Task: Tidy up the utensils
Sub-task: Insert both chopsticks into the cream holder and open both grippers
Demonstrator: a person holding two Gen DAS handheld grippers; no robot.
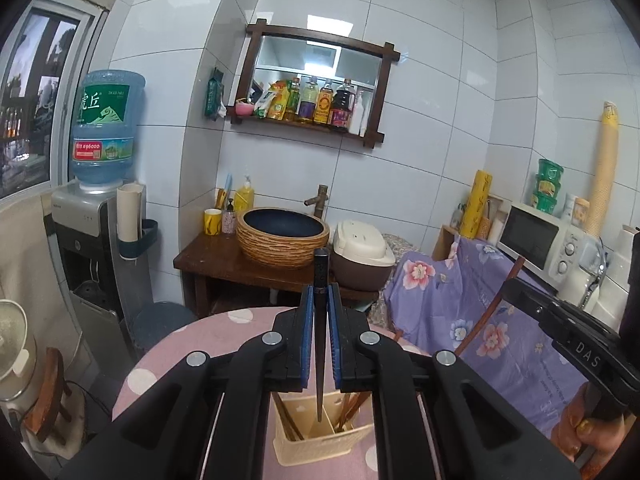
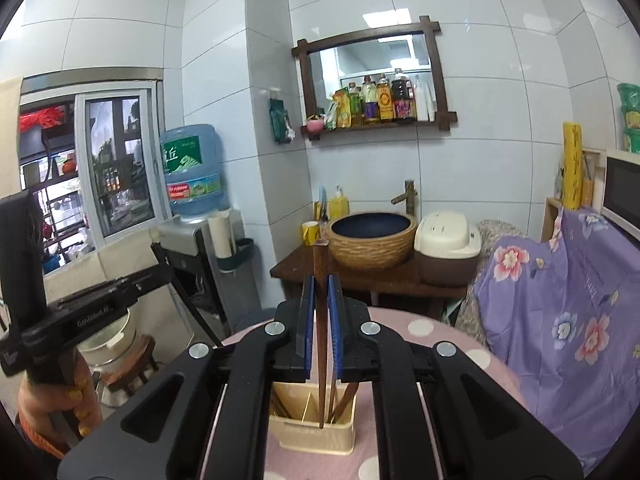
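My left gripper [image 1: 320, 292] is shut on a dark chopstick [image 1: 321, 268] that hangs upright, its tip just above a cream utensil holder [image 1: 320, 446] on the pink dotted table [image 1: 208, 332]. Several brown chopsticks [image 1: 348, 408] stand in the holder's compartments. My right gripper [image 2: 320, 284] is shut on a reddish-brown chopstick [image 2: 320, 260], also upright, with its tip over the right compartment of the holder [image 2: 312, 436]. Each view shows the other gripper at its side: the right gripper [image 1: 516, 284] with its slanted chopstick [image 1: 486, 312], and the left gripper [image 2: 160, 270] with its chopstick [image 2: 192, 304].
Behind the table a woven basin [image 1: 282, 240] and a rice cooker [image 1: 362, 256] sit on a wooden stand. A purple floral cloth [image 1: 480, 320] drapes to the right below a microwave [image 1: 536, 240]. A water dispenser [image 1: 96, 240] stands at the left. A hand [image 2: 52, 396] holds the left gripper's handle.
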